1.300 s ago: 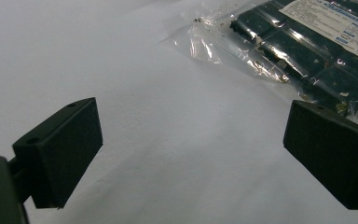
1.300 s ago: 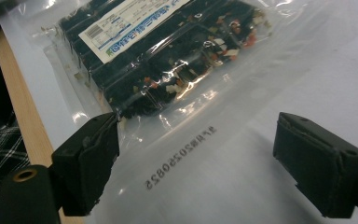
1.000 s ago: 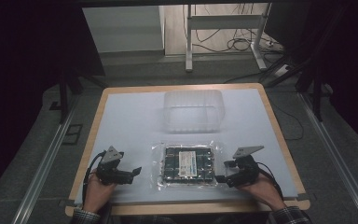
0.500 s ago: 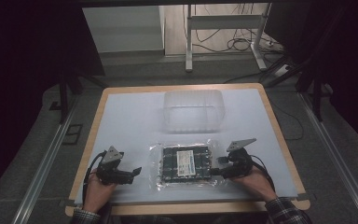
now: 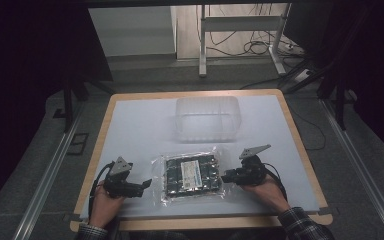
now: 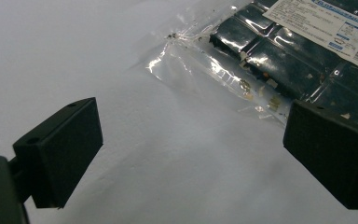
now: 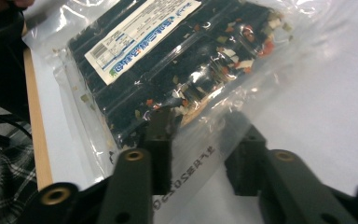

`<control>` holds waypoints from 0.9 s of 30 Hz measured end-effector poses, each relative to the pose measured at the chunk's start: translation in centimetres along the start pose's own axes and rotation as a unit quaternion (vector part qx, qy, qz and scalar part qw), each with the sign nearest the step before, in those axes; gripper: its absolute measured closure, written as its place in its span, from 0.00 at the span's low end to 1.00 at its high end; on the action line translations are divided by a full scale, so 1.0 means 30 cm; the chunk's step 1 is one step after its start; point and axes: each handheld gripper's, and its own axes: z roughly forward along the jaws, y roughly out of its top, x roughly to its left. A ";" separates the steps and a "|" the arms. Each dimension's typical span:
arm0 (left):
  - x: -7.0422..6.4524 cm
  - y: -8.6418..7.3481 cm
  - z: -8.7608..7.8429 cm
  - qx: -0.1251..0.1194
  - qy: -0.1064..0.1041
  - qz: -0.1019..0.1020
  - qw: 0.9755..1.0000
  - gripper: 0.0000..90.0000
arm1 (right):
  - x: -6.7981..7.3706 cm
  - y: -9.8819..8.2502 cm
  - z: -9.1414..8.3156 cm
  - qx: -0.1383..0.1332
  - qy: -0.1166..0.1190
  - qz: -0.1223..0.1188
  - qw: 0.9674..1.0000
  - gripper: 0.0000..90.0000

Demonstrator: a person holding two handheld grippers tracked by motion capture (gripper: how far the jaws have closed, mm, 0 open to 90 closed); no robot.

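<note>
A clear plastic bag (image 5: 191, 172) holding a dark ridged tray with a white label lies flat on the table's near middle. My left gripper (image 5: 147, 184) rests just left of the bag, open; in the left gripper view its jaws (image 6: 191, 154) stand wide apart, with the bag's (image 6: 289, 56) crinkled corner ahead of them. My right gripper (image 5: 225, 176) is at the bag's right edge. Its jaws (image 7: 198, 154) have just been closing and now straddle the clear film edge of the bag (image 7: 168, 60), a gap still showing between the pads.
An empty clear plastic container (image 5: 207, 117) stands at the far middle of the white table top (image 5: 140, 125). The wooden table rim (image 7: 35, 130) and a plaid sleeve (image 7: 0, 186) lie close behind the bag in the right gripper view.
My right gripper has slid left to the bag's right edge and its jaws have narrowed around the film. The left hand and the bag have stayed put.
</note>
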 end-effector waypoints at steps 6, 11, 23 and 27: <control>0.009 -0.001 -0.010 -0.011 0.000 -0.010 1.000 0.04 | 0.004 0.010 -0.002 -0.014 0.005 0.015 1.000 0.91; 0.023 -0.004 -0.023 -0.022 0.008 -0.027 0.999 0.04 | 0.005 0.016 -0.023 -0.037 0.015 0.040 0.998 0.99; 0.044 -0.008 -0.042 -0.043 0.023 -0.051 0.997 0.00 | 0.037 0.056 -0.101 -0.065 0.027 0.050 0.996 0.99; 0.043 -0.006 -0.047 -0.053 0.024 -0.050 0.997 0.00 | 0.042 0.072 -0.122 -0.069 0.028 0.047 0.996 0.99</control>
